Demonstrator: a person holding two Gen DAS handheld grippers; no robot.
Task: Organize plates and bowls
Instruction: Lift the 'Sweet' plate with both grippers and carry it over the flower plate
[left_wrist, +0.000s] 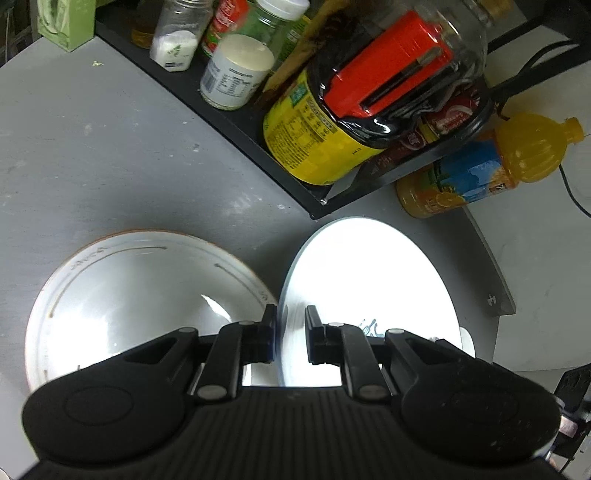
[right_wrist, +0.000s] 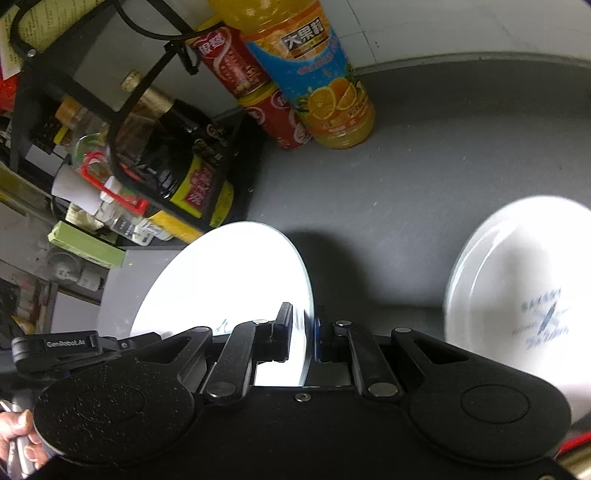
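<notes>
The white plate sits pinched by its rim in both the left gripper and right gripper, tilted above the grey counter; keep both grips matched and level, clearing the brown-rimmed bowl left of the left jaws.

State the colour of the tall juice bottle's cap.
Yellow-orange cap on the orange juice bottle; left wrist view.

Left gripper jaws clamped, right gripper likewise

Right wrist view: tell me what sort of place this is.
Probably a home kitchen counter: a black wire rack crowded with sauce and seasoning bottles, a tall orange juice bottle, and a round white ceramic plate on a grey worktop.
</notes>
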